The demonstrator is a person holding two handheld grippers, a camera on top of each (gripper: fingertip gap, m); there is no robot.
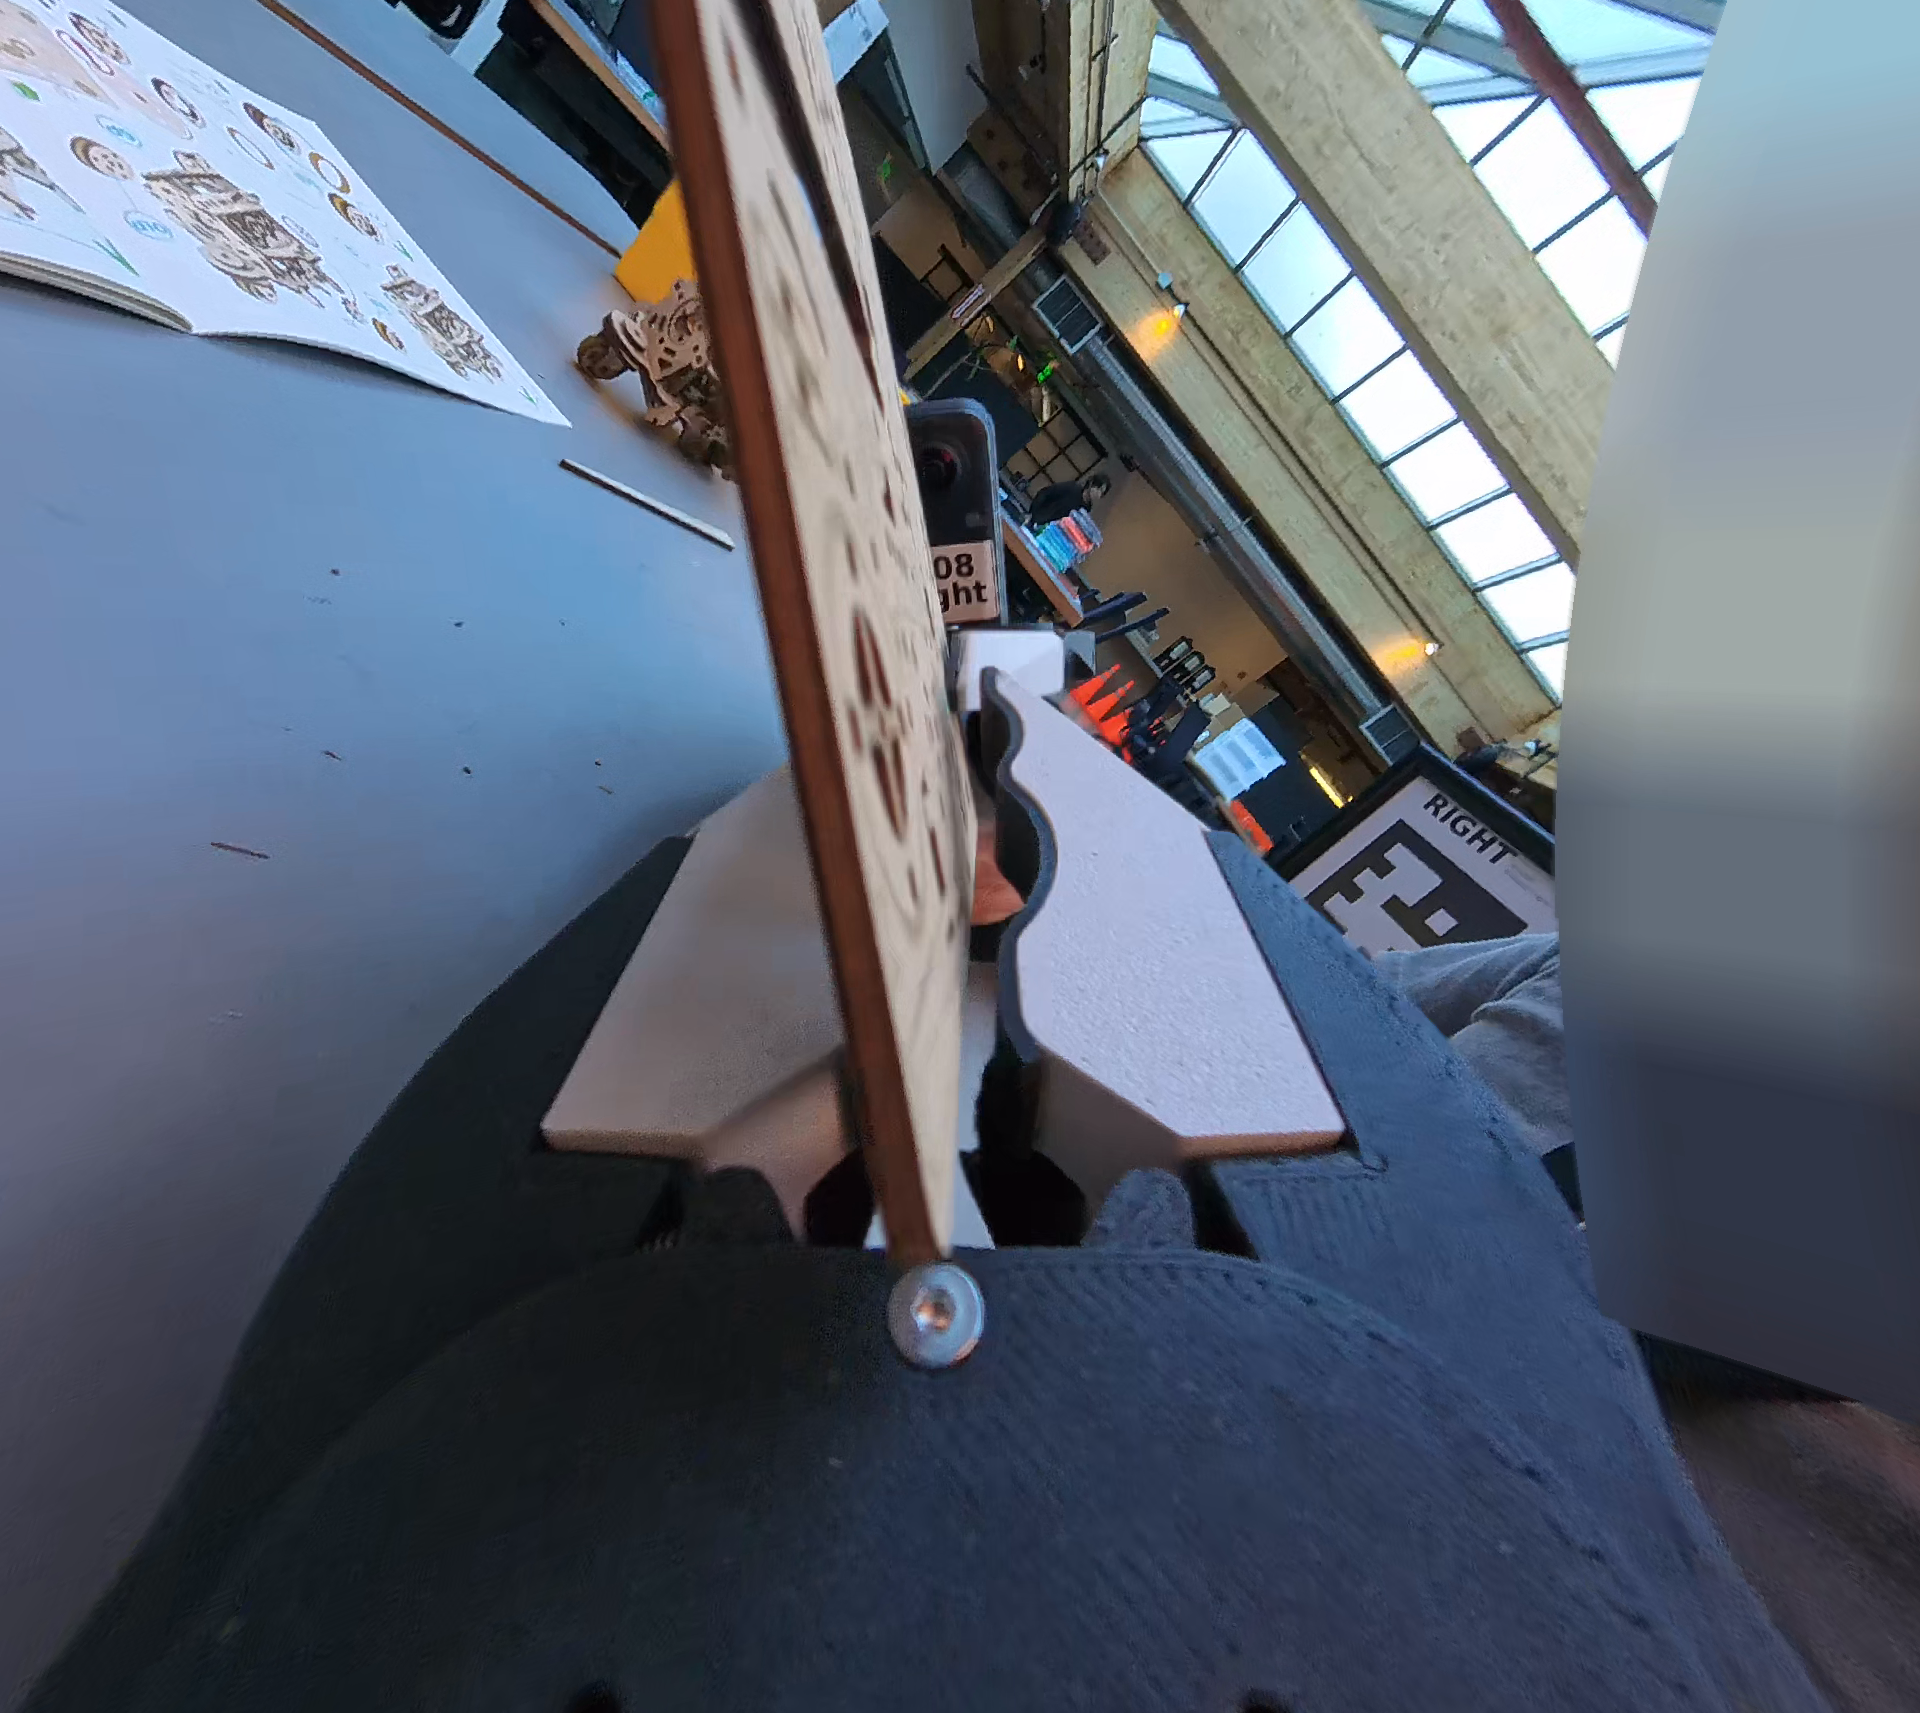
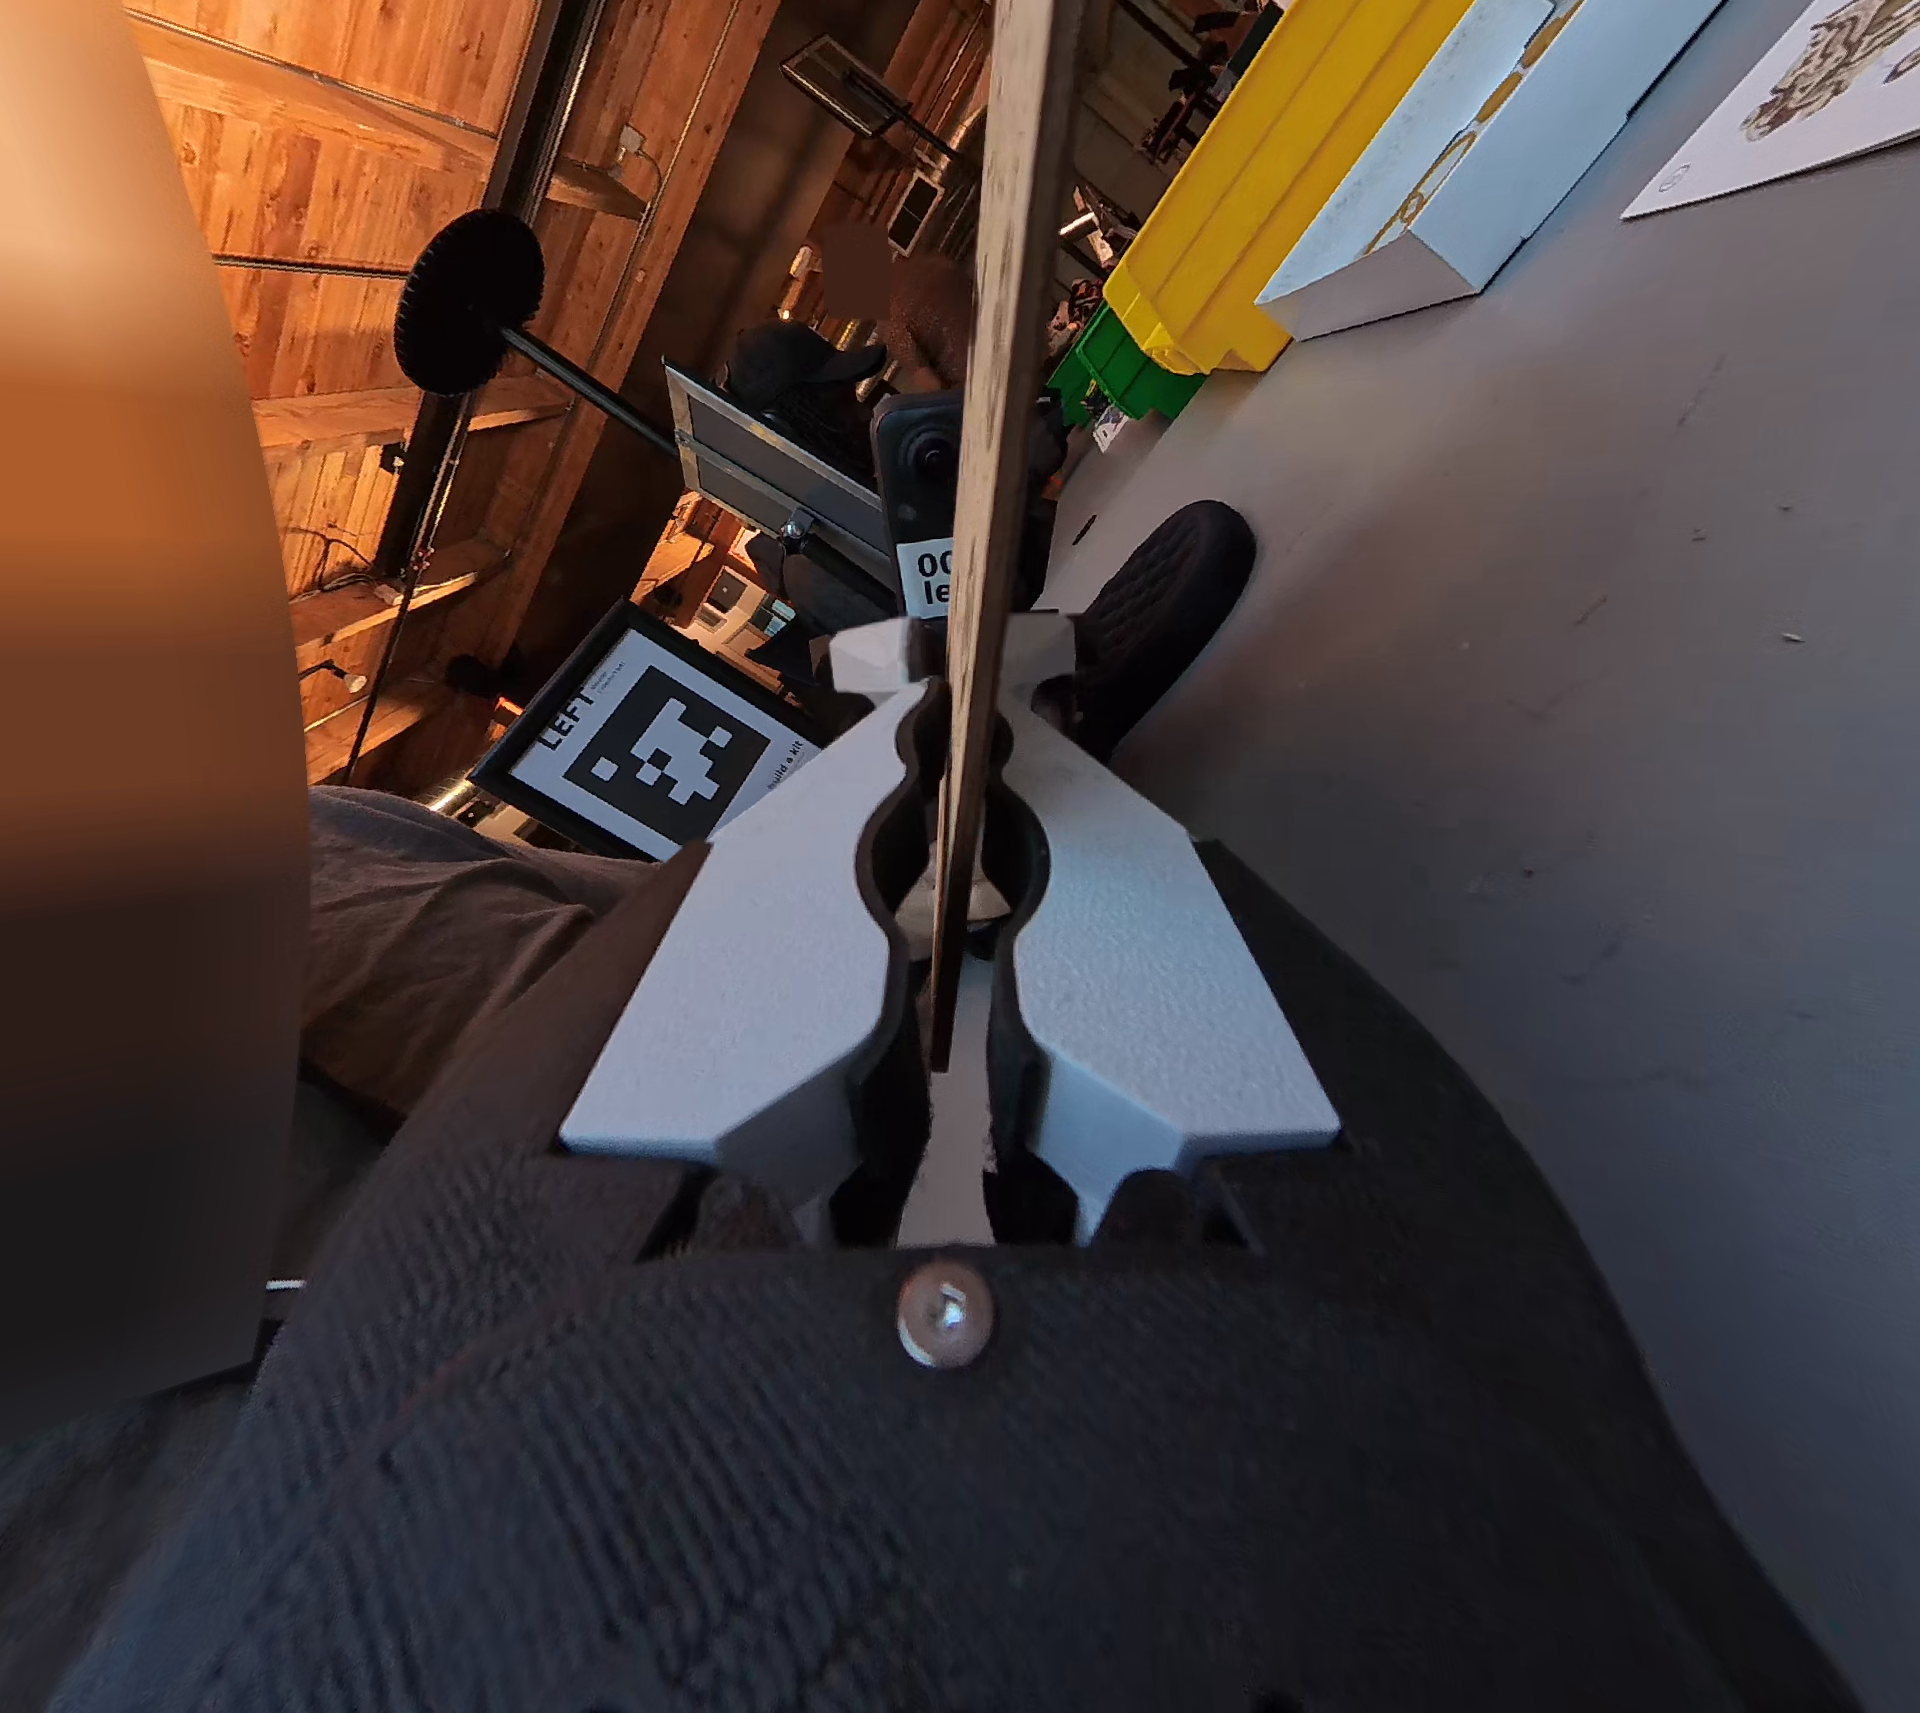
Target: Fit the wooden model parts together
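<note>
sheet: I hold laser-cut wooden sheet edge-on, long axis running forward between both grippers
jaws: left gripper and right gripper both clamp it

Setting: large workshop or maker hall. Indicated by heavy timber roof beams under a glazed skylight, a plank-clad wooden wall, stacked yellow storage bins, distant cluttered shelving, and a grey bench on which an illustrated assembly booklet is laid open.
</note>
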